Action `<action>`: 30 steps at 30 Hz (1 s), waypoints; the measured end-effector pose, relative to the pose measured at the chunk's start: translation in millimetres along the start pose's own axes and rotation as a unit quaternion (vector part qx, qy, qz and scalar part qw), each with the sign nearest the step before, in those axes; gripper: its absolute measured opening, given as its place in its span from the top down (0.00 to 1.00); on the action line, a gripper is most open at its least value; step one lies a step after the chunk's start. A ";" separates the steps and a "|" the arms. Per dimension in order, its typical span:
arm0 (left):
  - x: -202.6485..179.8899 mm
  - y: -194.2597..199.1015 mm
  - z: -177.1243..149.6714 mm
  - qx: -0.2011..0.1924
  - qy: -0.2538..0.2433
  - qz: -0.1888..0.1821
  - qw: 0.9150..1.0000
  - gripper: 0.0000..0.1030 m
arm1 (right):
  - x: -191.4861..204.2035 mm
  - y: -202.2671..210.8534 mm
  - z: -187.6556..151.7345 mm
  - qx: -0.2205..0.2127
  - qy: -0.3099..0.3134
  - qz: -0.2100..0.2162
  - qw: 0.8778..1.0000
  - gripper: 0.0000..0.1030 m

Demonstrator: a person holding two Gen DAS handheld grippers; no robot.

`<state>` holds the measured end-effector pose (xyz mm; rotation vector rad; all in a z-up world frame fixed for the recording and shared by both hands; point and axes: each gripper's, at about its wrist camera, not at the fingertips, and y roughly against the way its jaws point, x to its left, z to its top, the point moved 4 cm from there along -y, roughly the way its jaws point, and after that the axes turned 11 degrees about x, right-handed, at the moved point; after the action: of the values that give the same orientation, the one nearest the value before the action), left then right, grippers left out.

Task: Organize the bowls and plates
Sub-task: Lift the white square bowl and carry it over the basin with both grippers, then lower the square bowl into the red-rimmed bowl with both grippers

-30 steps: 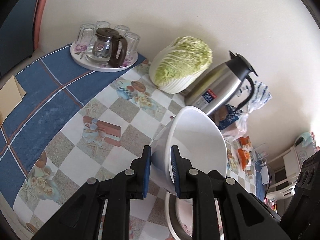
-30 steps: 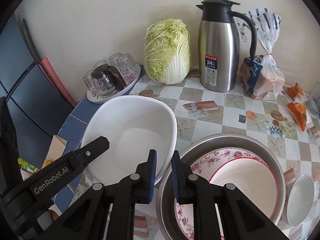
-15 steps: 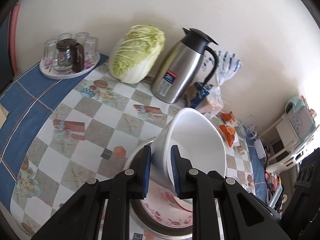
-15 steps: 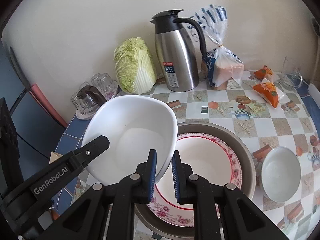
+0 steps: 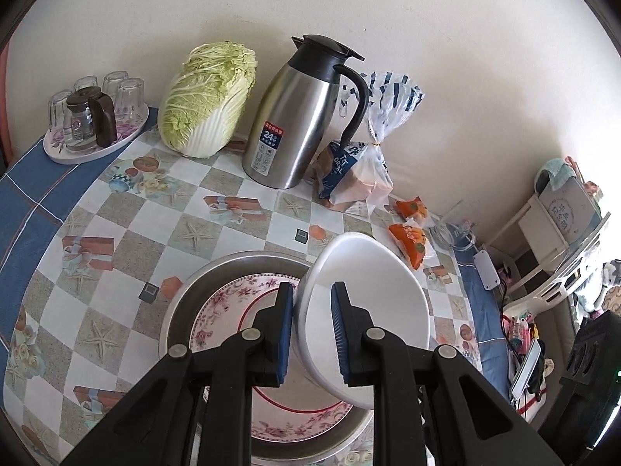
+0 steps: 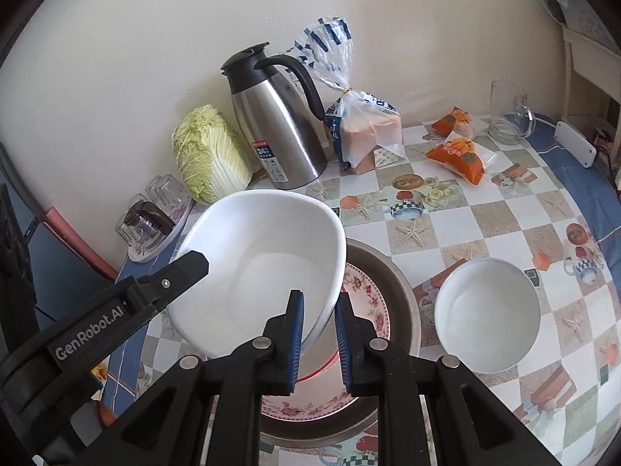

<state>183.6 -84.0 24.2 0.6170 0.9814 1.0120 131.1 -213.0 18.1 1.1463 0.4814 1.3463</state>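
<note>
While both claws, left gripper (image 5: 308, 334) and right gripper (image 6: 318, 339), clamp opposite rims of the big white ceramic bowl (image 6: 260, 268), the floral plate in the steel basin (image 6: 403, 291) sits right below them.

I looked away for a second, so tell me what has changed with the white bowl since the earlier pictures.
Both hand-held grippers have carried the white bowl sideways from above the bare tablecloth to over the metal basin holding the floral plate. Still gripped on its rim: left hand-held gripper, right hand-held gripper. Cabbage, steel jug, bread bag and small bowl stayed put.
</note>
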 end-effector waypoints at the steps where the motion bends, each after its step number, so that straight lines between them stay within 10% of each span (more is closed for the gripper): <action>1: -1.8 -0.1 -0.5 0.000 -0.002 0.001 1.000 0.80 | -2.2 0.3 -0.8 0.002 -0.002 0.000 1.000 0.82; 30: 12.3 -32.4 -7.0 0.045 0.009 0.042 0.998 0.80 | -9.8 -24.8 -3.1 0.042 0.002 0.004 0.999 0.81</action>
<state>192.9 -86.6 -9.7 0.7312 1.0285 1.0537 138.7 -216.6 -7.4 1.2163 0.5412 1.3469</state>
